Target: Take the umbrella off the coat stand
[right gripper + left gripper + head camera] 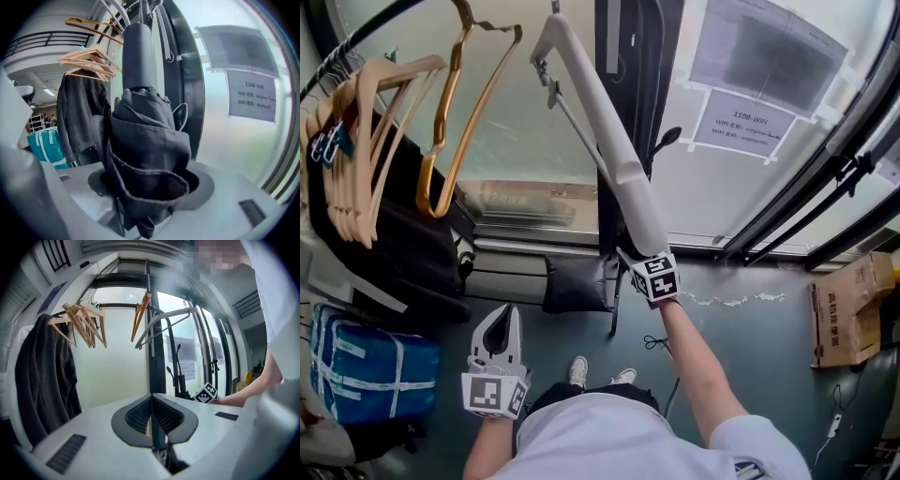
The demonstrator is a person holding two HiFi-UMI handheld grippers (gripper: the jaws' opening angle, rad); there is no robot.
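Umbrella (145,154), folded dark-grey fabric, pinched in right hand-held gripper (149,182): squeeze firmly, lift clear of black coat stand (185,93); left hand-held gripper (151,416) pressed together, empty.

Wall ahead: full-ht frosted glazing (534,112), daylight thru. Black frames (825,187) at R. Two paper notices taped to glass: large sheet (764,52), small WIFI sheet (742,124) just below. Floor (750,347) grey-green, white scuff line (731,300) nr sill. Cardboard box (848,314) on floor, R edge. Blue bag (370,375) at L, below dark coat (403,244) & wooden hangers (366,141).
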